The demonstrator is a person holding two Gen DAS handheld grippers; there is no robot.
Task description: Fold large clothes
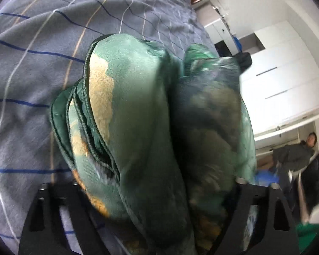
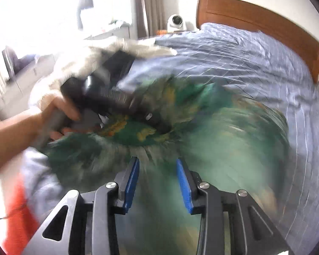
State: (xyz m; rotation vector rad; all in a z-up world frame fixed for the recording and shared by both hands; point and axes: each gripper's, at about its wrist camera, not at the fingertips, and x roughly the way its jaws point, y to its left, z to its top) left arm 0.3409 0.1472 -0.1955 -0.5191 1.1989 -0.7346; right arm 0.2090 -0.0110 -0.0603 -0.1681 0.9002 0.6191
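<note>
A large satin garment (image 1: 138, 110), green with pale mint and gold patches and dark green piped edges, lies bunched in thick folds on the bed (image 1: 32, 74), which is covered by a grey-blue sheet crossed with blue, white and tan lines. The garment sits toward the foot of the bed, well away from the curved brown wooden headboard (image 2: 265, 25).

In the left wrist view the left hand-held gripper (image 1: 159, 201) has its black fingers set wide, with the rolled bulk of the garment filling the space between them; whether the pads actually press on the cloth cannot be told, since the fabric hides them. In the right wrist view that same tool shows as a black body held by a bare hand (image 2: 59, 114), lying on the garment's nearer side from the headboard.

The right hand-held gripper (image 2: 157, 182) hovers above the garment with its blue pads (image 2: 133, 182) apart and nothing pinched between them; the cloth below is heavily blurred.

A cream-coloured fluffy cloth (image 2: 95, 55) lies on the bed beyond the left tool. White cabinet doors (image 1: 287, 80) stand off the bed's side, and a person in dark clothing (image 1: 295, 150) is beside them.
</note>
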